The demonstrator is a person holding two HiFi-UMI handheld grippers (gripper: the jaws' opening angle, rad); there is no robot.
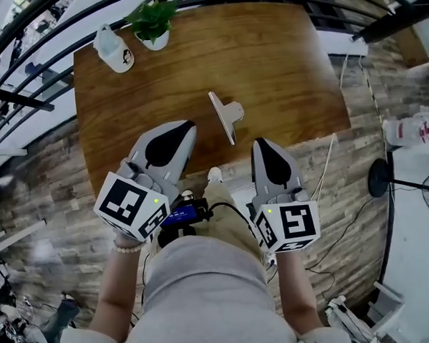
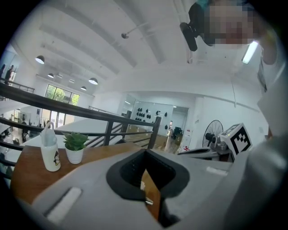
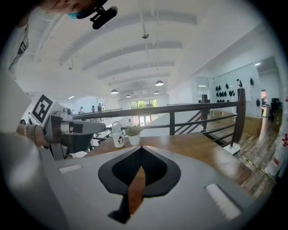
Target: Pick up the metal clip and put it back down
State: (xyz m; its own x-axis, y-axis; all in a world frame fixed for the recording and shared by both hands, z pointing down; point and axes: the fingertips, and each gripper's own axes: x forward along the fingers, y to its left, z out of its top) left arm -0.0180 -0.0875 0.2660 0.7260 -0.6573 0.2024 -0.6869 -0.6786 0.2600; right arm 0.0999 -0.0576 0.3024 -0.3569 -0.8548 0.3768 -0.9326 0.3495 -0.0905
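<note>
— While both grippers hover at the near edge of the table (image 1: 288, 70), where's the metal clip (image 1: 226, 115)?
— Lying on the wood ahead of them and between them, just right of the tip of the left gripper (image 1: 188, 125) and ahead-left of the right gripper (image 1: 260, 143). Neither touches it.
— And the jaws?
— Both pairs are pressed together with nothing held. A potted plant (image 1: 151, 23) and a white bottle (image 1: 113, 49) stand far ahead of the left gripper.
</note>
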